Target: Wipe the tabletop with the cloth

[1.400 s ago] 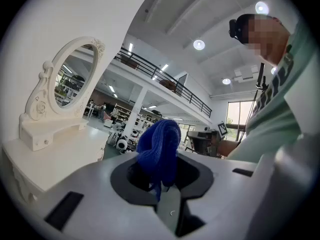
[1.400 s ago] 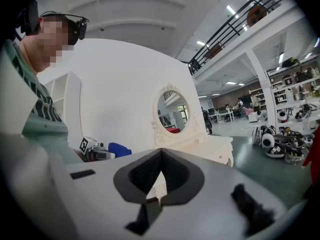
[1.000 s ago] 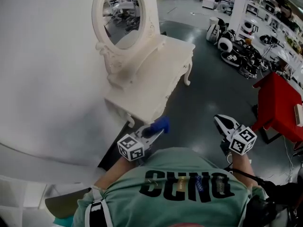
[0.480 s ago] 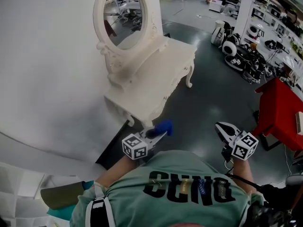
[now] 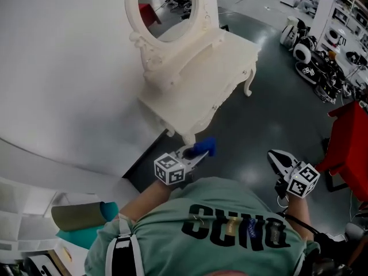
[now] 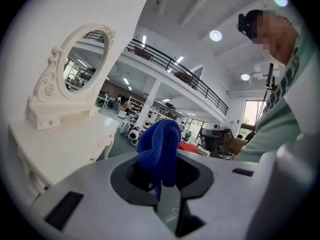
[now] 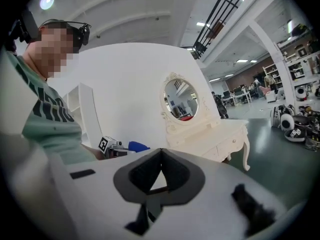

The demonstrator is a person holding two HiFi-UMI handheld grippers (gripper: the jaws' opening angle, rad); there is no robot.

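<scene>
Cloth [image 5: 205, 146], blue and bunched, is sitting in our L tongs [image 5: 193, 156], which are clenching it in the air near the front corner of the white vanity surface [image 5: 198, 82], not touching it. R tongs [image 5: 280, 161] are pressing together w/ nothing btwn, hovering over the dark floor [image 5: 259, 125].

Bunched blue cloth [image 5: 204, 148] sits pinched in left gripper [image 5: 194, 154], near cream tabletop [image 5: 201, 79].

Curved white wall [image 5: 63, 68] left, dark glossy floor [image 5: 270, 114], cream ornate dressing table [image 5: 201, 79] with oval mirror [image 5: 172, 4] against it, red table [image 5: 352, 140] far right, railed mezzanine [image 6: 167, 64], ceiling lights [image 6: 216, 35] overhead
</scene>
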